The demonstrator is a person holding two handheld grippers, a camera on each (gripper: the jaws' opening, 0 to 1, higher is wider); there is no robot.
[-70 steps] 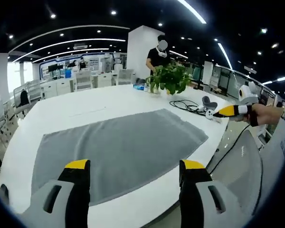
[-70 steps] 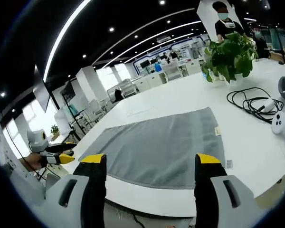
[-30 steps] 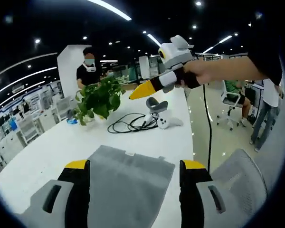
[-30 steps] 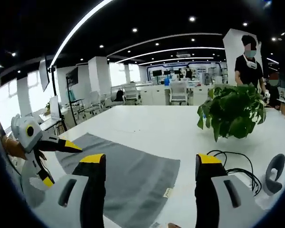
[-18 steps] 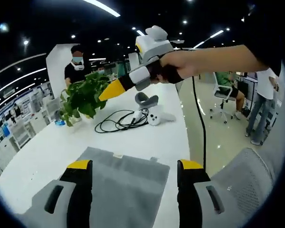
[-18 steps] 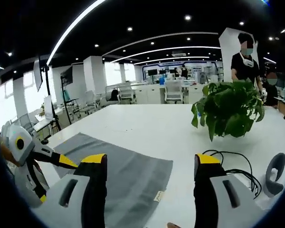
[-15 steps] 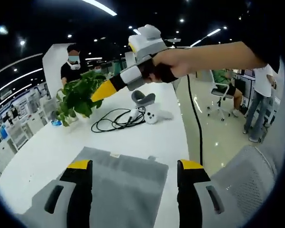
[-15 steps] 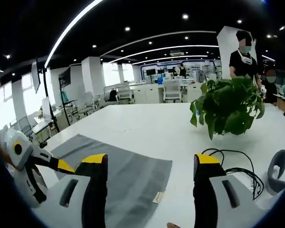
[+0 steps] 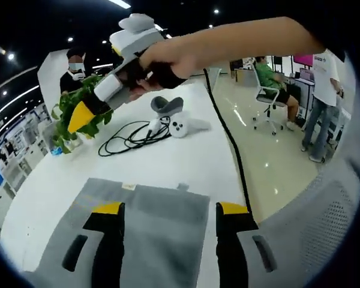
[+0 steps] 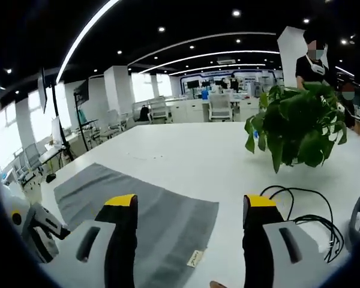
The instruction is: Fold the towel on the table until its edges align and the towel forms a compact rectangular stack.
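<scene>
towel (image 9: 147,231) flat on counter (image 9: 186,162), lower centre | left hand-held gripper (image 9: 168,211) apart, over near corner, nearer | right hand-held gripper (image 10: 185,201) apart, above label edge

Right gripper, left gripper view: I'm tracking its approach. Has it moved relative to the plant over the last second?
Yes. The right gripper has swung down and left; its tip now overlaps the plant.
</scene>
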